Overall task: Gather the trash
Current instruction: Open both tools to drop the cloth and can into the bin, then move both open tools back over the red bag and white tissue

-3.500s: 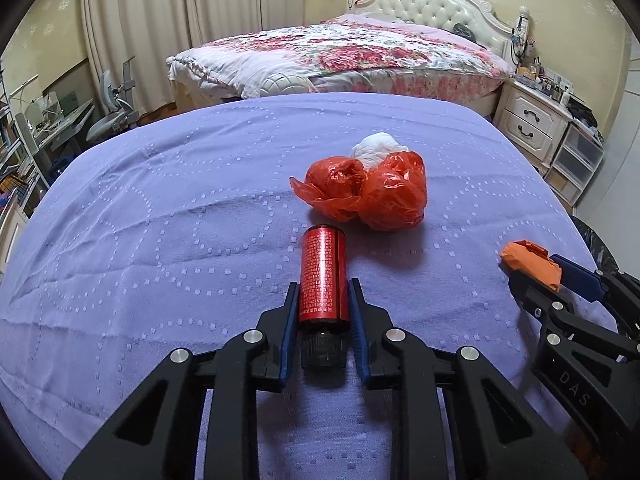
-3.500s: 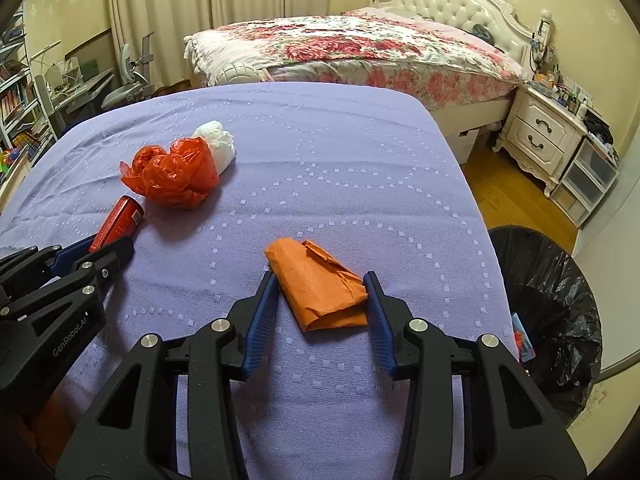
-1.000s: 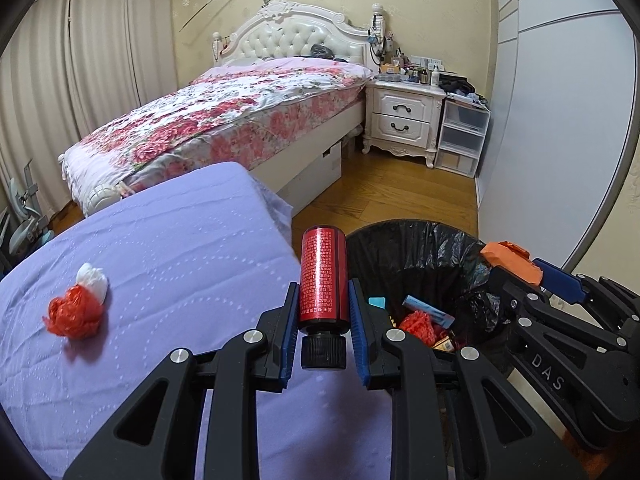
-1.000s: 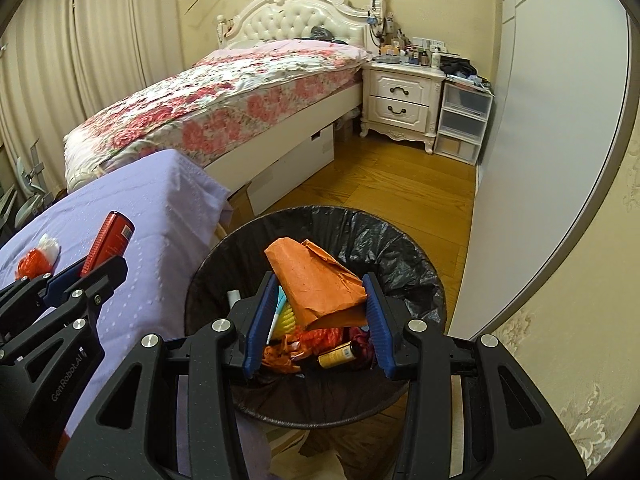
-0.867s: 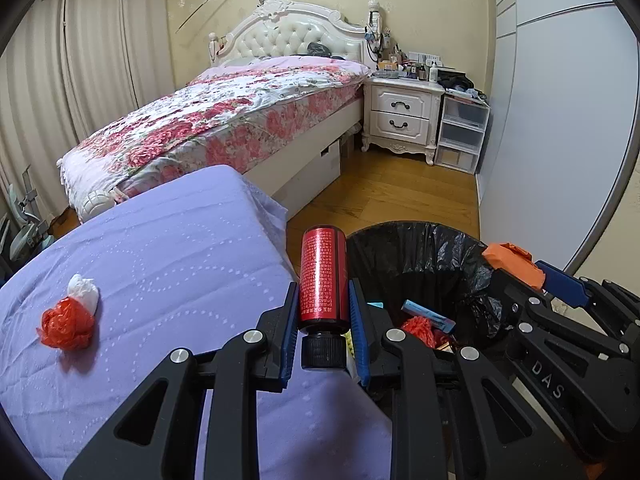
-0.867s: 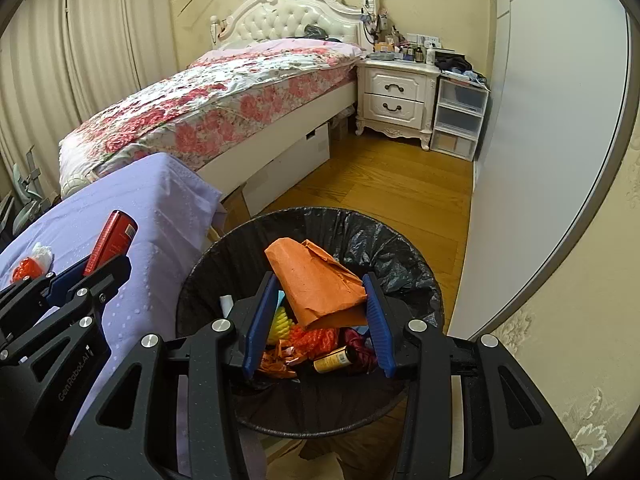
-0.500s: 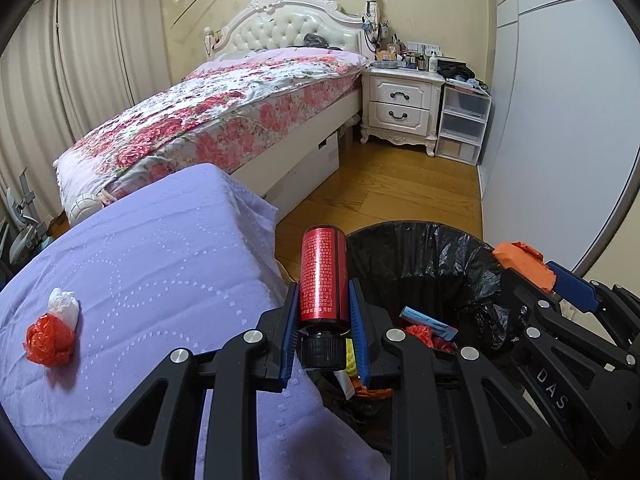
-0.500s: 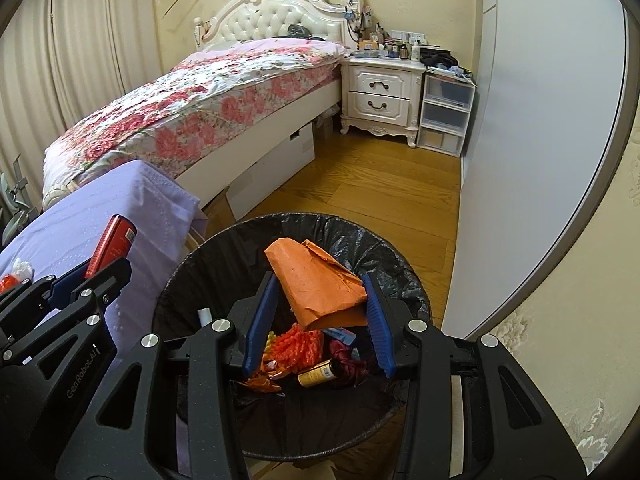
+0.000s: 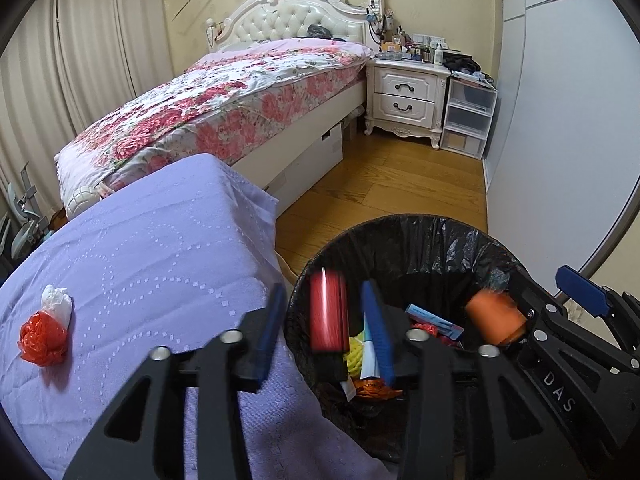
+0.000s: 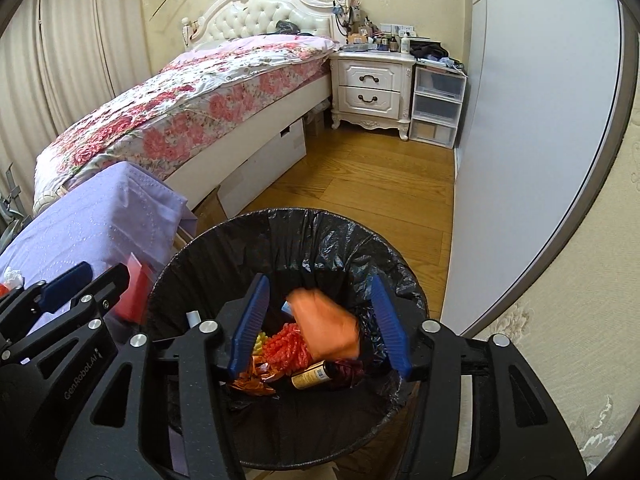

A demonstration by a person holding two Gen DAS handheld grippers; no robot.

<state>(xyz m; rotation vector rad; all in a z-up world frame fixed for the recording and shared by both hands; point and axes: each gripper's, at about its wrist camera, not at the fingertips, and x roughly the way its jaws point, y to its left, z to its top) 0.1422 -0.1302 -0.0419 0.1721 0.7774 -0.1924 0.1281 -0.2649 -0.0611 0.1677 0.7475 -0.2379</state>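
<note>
My left gripper (image 9: 322, 289) hangs over the black-lined trash bin (image 9: 400, 224) with its jaws opening. The red can (image 9: 329, 314) is blurred between them, loose from both pads and dropping. My right gripper (image 10: 319, 280) is also over the bin (image 10: 280, 216), jaws opening. The orange paper packet (image 10: 326, 326) is blurred below and between its pads, touching neither. A crumpled red bag (image 9: 42, 336) with a white tissue (image 9: 56, 300) lies on the purple tablecloth (image 9: 152, 248) at the left. The right gripper (image 9: 560, 300) also shows at the right edge of the left wrist view.
The bin holds several pieces of trash, among them a small bottle (image 10: 314, 376). Beyond it are wooden floor (image 9: 380, 184), a floral bed (image 9: 224, 96), a white nightstand (image 9: 406, 98) and plastic drawers (image 9: 468, 118). A pale wardrobe door (image 10: 532, 140) runs along the right.
Both grippers carried their loads from the table to above the bin. Both jaws have now spread, and the red can and the orange packet have come loose and are falling.
</note>
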